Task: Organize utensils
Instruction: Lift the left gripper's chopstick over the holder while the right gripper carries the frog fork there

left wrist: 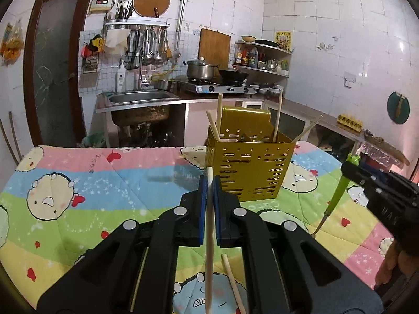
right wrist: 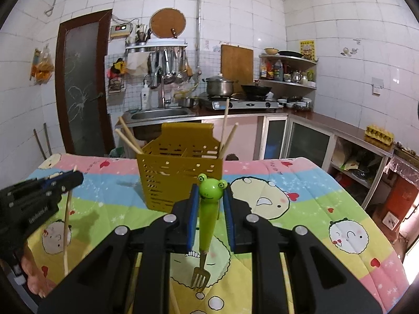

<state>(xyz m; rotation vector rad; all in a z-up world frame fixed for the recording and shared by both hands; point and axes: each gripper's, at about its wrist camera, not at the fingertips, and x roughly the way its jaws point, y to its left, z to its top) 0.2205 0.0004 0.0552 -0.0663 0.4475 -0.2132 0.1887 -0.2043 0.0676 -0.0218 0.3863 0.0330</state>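
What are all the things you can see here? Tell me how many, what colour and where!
utensil holder: one, gold, standing on the blanket.
chopsticks in holder: four, pale wood, leaning out of its corners.
loose chopstick: one, pale wood, lying on the blanket near the camera.
held chopstick: one, pale wood, in the left gripper.
frog fork: one, green handle, metal prongs pointing down, in the right gripper.
blanket: one, pastel stripes with cartoon faces, covering the table.
kitchen behind: sink, pot, wok, cutting board.
left gripper: black, blue pads, clamped on the chopstick.
right gripper: black, blue pads, holding the fork.
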